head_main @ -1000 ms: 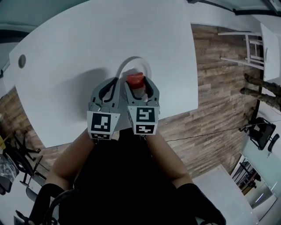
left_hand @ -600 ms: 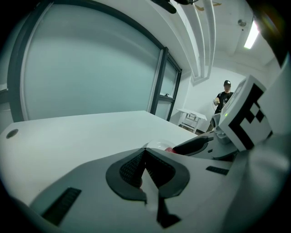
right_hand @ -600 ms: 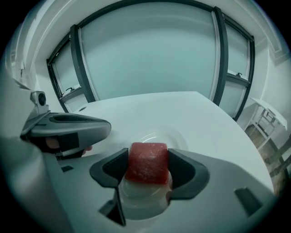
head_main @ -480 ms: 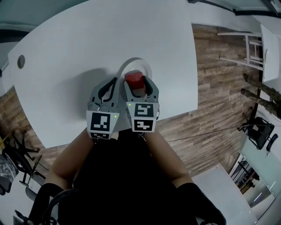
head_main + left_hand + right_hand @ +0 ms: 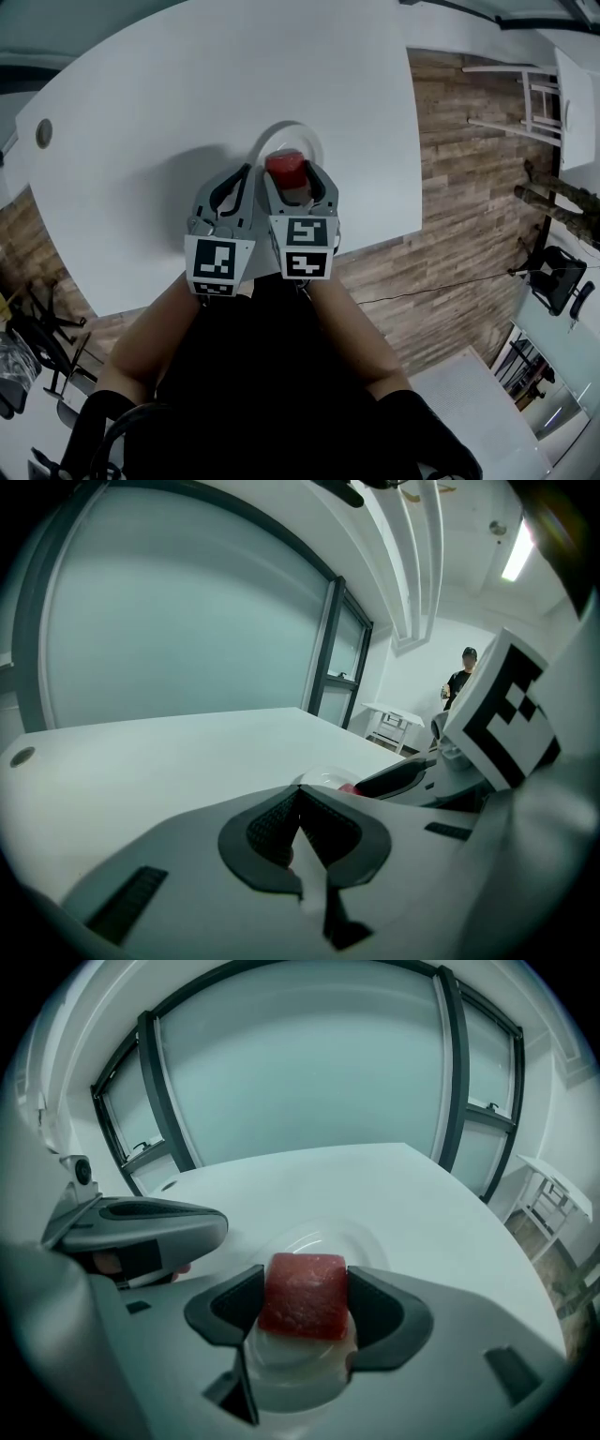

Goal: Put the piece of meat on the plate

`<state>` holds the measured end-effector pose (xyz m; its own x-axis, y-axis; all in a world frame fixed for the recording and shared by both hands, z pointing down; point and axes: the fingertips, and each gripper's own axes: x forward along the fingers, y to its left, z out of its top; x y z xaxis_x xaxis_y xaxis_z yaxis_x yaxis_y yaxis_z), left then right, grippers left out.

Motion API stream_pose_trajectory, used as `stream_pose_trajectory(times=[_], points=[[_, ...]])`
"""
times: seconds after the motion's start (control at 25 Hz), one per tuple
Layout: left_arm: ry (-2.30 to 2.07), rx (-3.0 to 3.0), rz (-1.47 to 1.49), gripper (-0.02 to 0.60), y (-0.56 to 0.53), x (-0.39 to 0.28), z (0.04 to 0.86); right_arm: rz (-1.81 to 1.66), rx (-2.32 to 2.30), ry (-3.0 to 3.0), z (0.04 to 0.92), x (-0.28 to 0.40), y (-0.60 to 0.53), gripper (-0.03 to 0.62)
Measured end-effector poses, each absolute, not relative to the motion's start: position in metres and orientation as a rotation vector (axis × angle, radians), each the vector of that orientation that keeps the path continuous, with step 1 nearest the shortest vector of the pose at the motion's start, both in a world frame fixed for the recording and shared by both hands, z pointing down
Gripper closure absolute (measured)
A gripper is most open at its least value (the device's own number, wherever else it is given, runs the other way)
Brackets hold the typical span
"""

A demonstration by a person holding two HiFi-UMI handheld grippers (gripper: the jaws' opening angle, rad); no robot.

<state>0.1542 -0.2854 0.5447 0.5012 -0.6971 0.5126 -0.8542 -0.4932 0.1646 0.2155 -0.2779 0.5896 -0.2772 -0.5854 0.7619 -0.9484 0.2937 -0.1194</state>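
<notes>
Jaws of the right gripper are clamped on the red piece of meat, holding it directly above the clear plate on the white worktop. Left gripper jaws are pressed together with nothing between them, just beside the right. Against one second ago, the meat sits marginally further over the plate; the left gripper is unchanged.
</notes>
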Motion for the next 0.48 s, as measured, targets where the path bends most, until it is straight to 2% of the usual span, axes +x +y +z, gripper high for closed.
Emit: stream_pose_trajectory(times=[0.48], points=[[-1.297,2.387,0.538,0.581,-0.279,0.155,0.530,0.716,1.461,-2.029,0.561,0.222,-0.282,0.318]])
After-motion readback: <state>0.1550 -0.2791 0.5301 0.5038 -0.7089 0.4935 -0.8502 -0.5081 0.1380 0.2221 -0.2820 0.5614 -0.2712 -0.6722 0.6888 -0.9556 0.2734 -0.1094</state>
